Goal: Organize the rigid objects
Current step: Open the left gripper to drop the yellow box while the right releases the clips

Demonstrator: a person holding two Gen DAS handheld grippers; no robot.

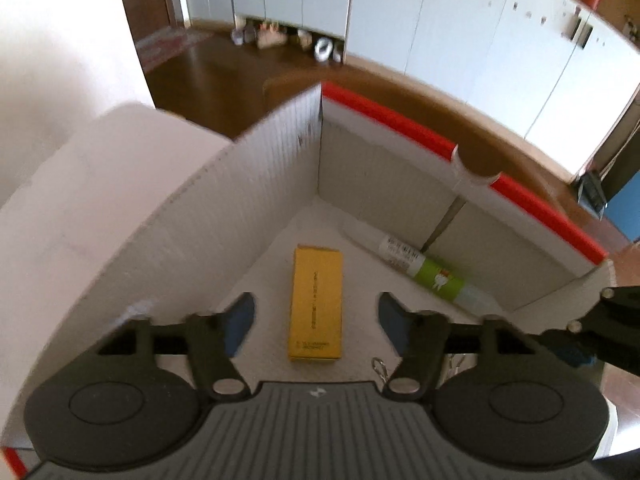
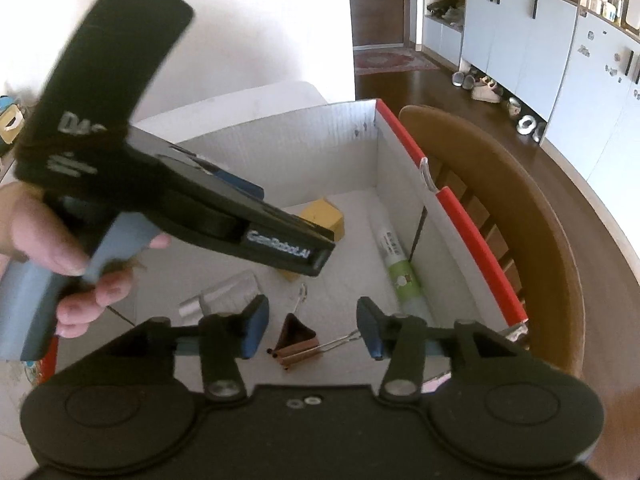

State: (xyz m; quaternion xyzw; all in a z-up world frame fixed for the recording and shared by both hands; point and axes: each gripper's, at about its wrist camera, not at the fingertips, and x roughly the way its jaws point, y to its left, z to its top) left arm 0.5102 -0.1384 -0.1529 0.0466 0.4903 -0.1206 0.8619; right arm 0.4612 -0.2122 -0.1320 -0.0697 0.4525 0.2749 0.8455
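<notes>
A white cardboard box with a red rim (image 1: pixel 384 176) (image 2: pixel 320 148) holds the objects. A small yellow carton (image 1: pixel 316 304) (image 2: pixel 325 216) lies flat on its floor. My left gripper (image 1: pixel 316 312) hangs over the carton with its blue pads wide on either side, touching nothing. A white and green tube (image 1: pixel 424 268) (image 2: pixel 404 276) lies along the box's right wall. A brown binder clip (image 2: pixel 298 340) rests on the box floor. My right gripper (image 2: pixel 312 320) stands open just above it, pads clear of it. A clear and silver item (image 2: pixel 224 296) lies to the left.
A person's hand (image 2: pixel 60 240) holds the left tool, whose black body (image 2: pixel 224 220) crosses the right wrist view above the box. A wooden chair (image 2: pixel 500 200) stands just beyond the red rim. White table surface (image 1: pixel 80 184) flanks the box on the left.
</notes>
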